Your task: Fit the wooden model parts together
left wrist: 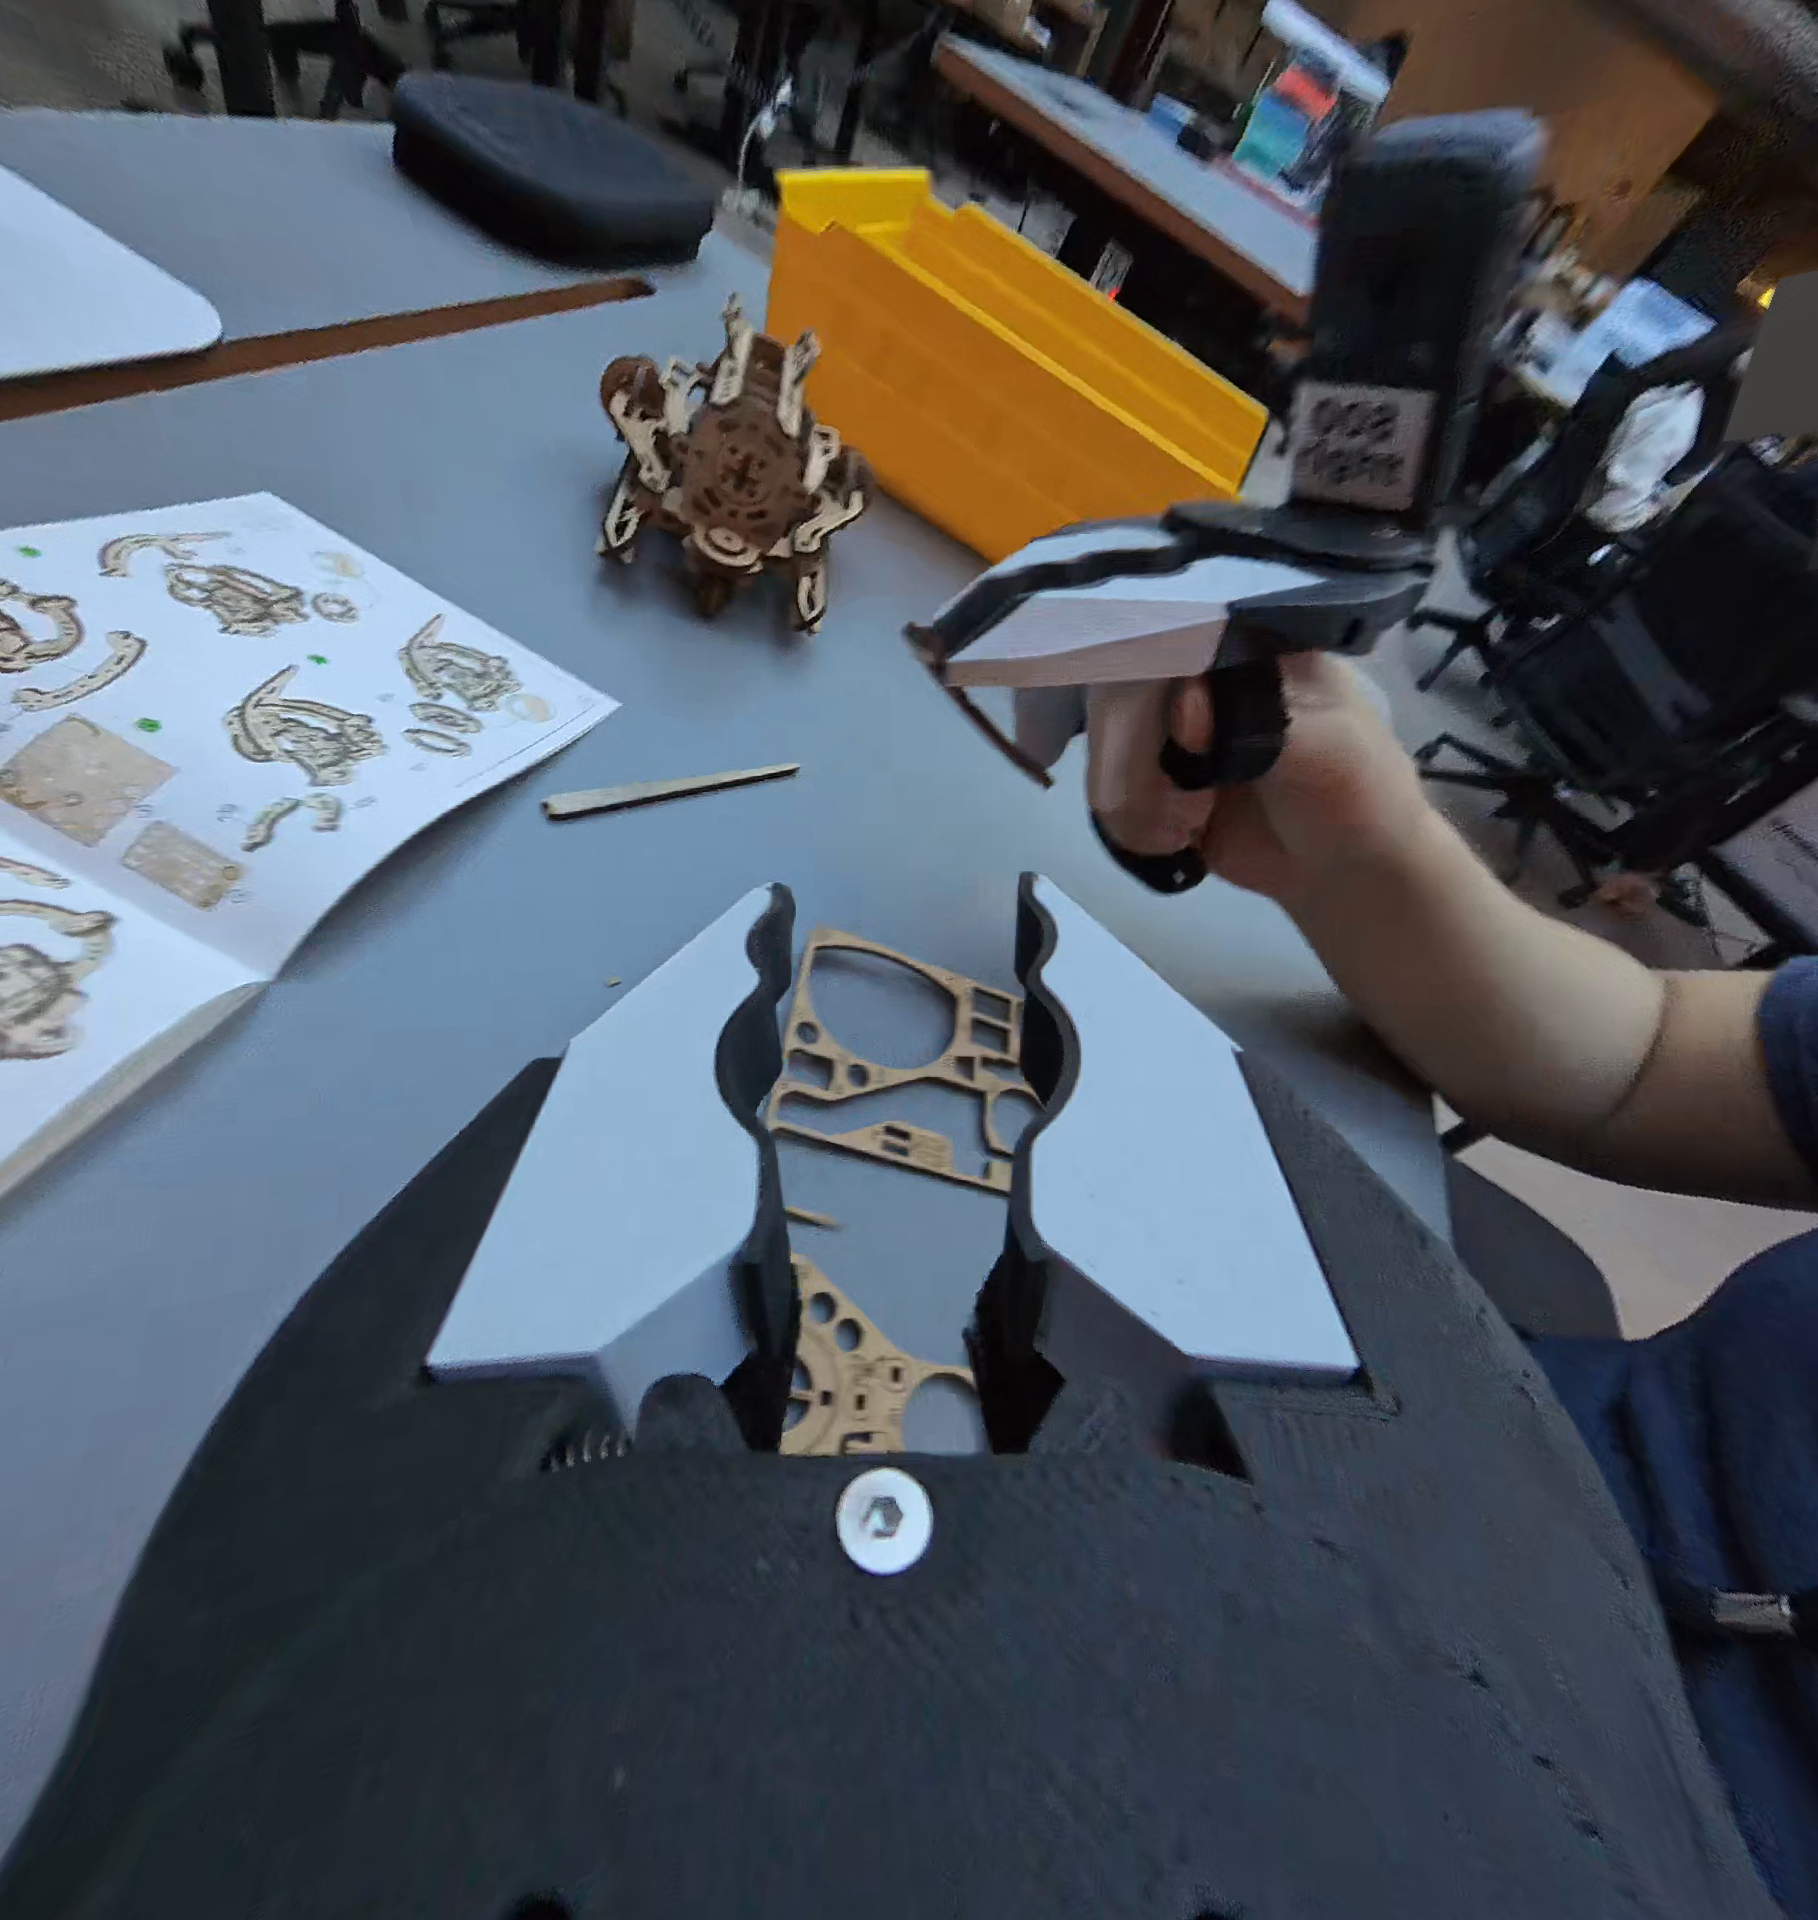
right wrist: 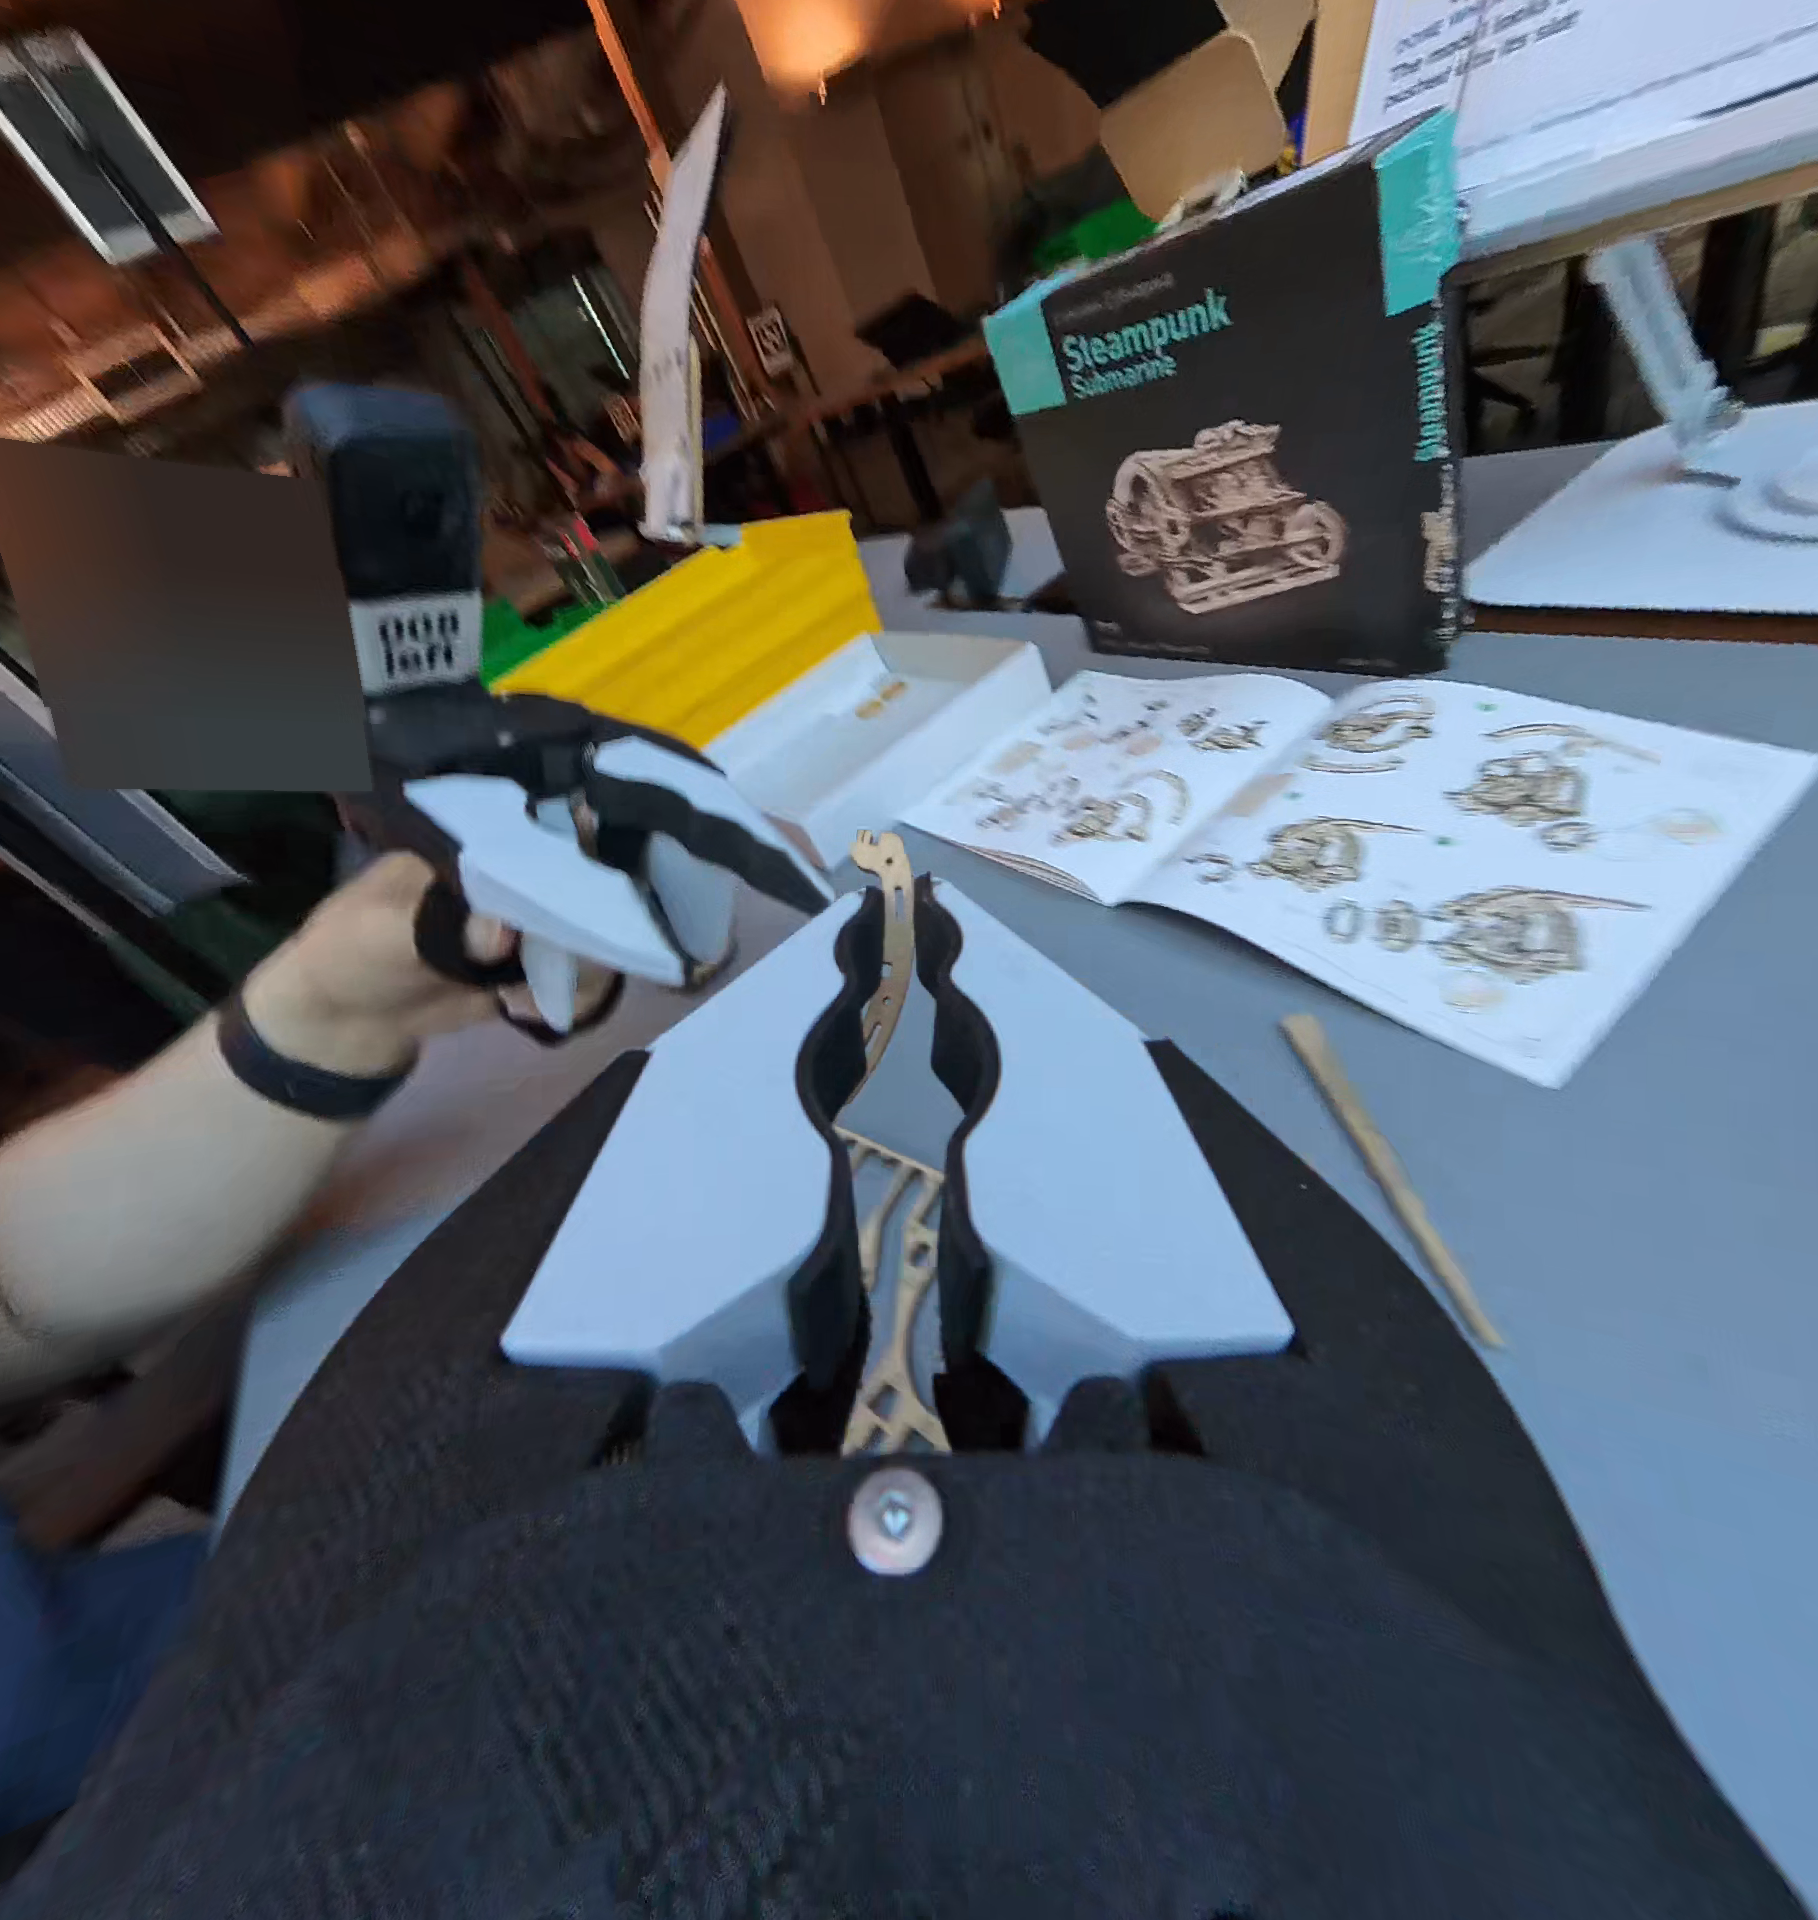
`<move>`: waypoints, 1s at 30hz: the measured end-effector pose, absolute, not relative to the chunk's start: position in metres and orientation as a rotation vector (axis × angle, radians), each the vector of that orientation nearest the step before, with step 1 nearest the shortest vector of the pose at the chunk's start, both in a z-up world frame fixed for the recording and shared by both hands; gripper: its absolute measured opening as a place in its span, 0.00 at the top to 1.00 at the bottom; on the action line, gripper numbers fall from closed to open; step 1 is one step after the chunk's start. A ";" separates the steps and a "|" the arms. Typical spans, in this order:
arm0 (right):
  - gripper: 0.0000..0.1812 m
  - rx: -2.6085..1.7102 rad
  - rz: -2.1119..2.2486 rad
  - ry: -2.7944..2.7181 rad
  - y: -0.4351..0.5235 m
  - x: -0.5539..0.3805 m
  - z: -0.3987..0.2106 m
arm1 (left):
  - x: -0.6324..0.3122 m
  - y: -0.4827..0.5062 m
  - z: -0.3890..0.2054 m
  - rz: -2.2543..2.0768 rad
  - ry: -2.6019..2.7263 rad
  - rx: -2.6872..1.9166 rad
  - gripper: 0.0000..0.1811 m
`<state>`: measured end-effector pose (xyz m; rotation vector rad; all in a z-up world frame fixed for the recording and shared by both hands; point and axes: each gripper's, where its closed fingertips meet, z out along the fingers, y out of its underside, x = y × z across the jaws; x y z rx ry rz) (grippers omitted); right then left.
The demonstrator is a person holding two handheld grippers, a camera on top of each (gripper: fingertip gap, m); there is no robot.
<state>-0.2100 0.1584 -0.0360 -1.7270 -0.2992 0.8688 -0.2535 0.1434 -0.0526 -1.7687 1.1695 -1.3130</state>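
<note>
My right gripper is shut on a thin curved wooden part that stands edge-up between its pads, with a lattice section farther back. It holds the part in the air. In the left wrist view the right gripper is up at the right, the wooden part hanging under it. My left gripper is open and empty, above a punched-out wooden sheet lying on the grey table. A partly built wooden model stands farther back, apart from both grippers.
An open instruction booklet lies at the left. A wooden stick lies between the booklet and the sheet. A yellow bin and a black pouch sit at the back. The kit box and a white tray stand beyond the booklet. Across from one pair of fingers to the other is roughly 5 cm. About 20 cm separates my right fingertips from the partly built wooden model.
</note>
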 end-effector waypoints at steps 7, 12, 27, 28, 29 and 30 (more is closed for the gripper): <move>0.98 -1.664 0.945 -0.165 0.162 -0.245 -0.031 | -0.252 0.121 -0.051 -1.254 0.967 -1.762 0.80; 0.98 -1.647 0.896 -0.133 0.163 -0.240 -0.031 | -0.240 0.116 -0.056 -1.313 0.950 -1.810 0.81; 0.98 -1.643 0.758 -0.246 0.156 -0.250 -0.031 | -0.235 0.121 -0.062 -1.354 0.879 -1.847 0.99; 0.97 -1.642 0.764 -0.269 0.153 -0.251 -0.031 | -0.238 0.120 -0.064 -1.351 0.908 -1.861 0.99; 0.97 -1.637 0.780 -0.313 0.150 -0.253 -0.029 | -0.242 0.118 -0.064 -1.354 0.953 -1.865 1.00; 0.93 -1.627 0.817 -0.394 0.145 -0.258 -0.026 | -0.248 0.114 -0.062 -1.381 1.009 -1.860 1.00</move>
